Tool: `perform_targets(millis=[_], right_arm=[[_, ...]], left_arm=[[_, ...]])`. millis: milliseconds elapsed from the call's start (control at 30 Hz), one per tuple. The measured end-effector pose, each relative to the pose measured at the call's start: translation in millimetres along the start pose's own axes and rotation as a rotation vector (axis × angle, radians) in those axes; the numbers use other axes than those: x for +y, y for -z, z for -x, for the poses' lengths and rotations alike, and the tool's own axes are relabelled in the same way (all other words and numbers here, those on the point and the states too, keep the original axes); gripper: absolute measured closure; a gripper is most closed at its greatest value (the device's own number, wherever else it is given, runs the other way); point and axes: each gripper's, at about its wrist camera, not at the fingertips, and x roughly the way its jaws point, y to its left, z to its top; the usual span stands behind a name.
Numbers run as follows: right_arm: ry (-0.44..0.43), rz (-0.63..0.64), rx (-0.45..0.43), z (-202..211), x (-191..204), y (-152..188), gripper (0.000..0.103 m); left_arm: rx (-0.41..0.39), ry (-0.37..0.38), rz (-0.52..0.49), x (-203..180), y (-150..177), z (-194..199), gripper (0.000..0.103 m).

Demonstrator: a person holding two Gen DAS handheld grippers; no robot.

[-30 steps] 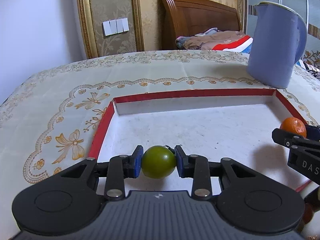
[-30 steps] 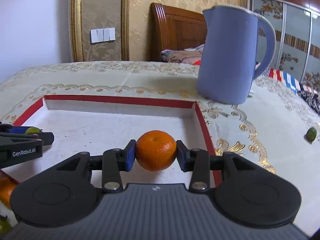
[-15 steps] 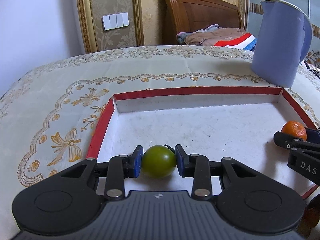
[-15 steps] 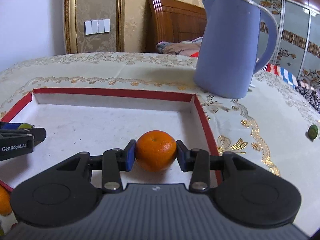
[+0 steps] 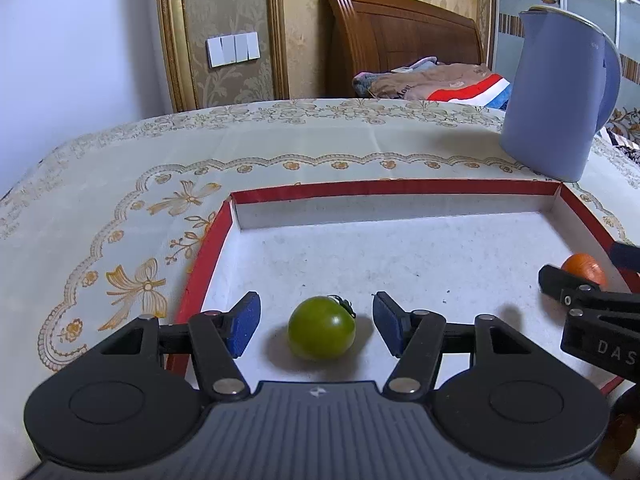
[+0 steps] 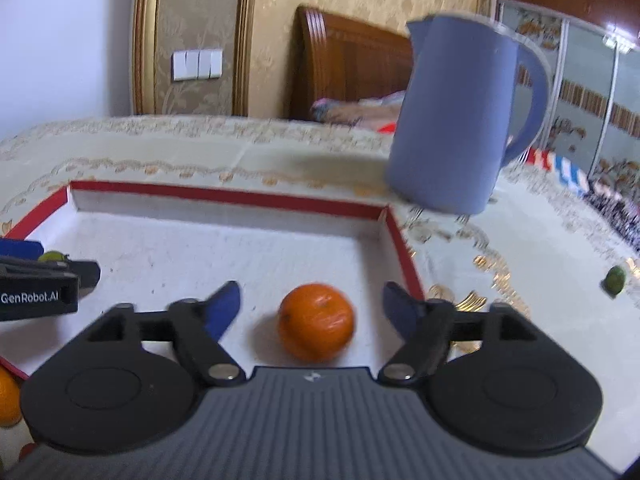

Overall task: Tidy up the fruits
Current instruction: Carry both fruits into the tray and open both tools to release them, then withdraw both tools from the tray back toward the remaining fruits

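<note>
A green tomato (image 5: pixel 322 334) lies on the white floor of the red-rimmed tray (image 5: pixel 392 188), near its left front. My left gripper (image 5: pixel 316 330) is open around it, pads apart from it. An orange mandarin (image 6: pixel 316 322) lies in the tray (image 6: pixel 224 196) near its right wall. My right gripper (image 6: pixel 312 312) is open around it, pads apart from it. The mandarin also shows in the left wrist view (image 5: pixel 584 274), behind the right gripper's finger. The tomato peeks out in the right wrist view (image 6: pixel 52 257).
A blue jug (image 5: pixel 558 96) stands on the patterned tablecloth behind the tray's right corner. A small green fruit (image 6: pixel 614 280) lies on the cloth at the right. Another orange fruit (image 6: pixel 8 398) sits outside the tray's front left. A bed stands beyond the table.
Both grippers have opened. The tomato and the mandarin were let go and now rest on the tray floor.
</note>
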Motion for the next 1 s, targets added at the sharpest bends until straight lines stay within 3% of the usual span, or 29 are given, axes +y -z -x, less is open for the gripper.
perform_targets(millis=[200,433,567,667,1000], right_arm=[[0.060,0.030,-0.052,8.8,2.6,2.7,0.024],[0.068,0.015,-0.133,26.2,-3.3,8.5,0.023],[0.042,0.013,-0.140,30.9,-3.2,10.6,0.023],[0.039,0.007,-0.175,39.2,-3.3,13.3,0.023],[-0.010,-0.098,-0.169,56.9,-23.4,21.9,0.023]], left_arm=[[-0.052,-0.015,0.018,5.7,3.4,11.6,0.041],[-0.214,-0.099,0.005,7.2,14.5,46.9,0.038],[-0.255,-0.083,0.024,16.9,26.9,67.4,0.023],[-0.292,-0.094,0.046,26.5,37.4,80.9,0.023],[-0.220,-0.002,0.172,59.8,59.3,88.5,0.022]])
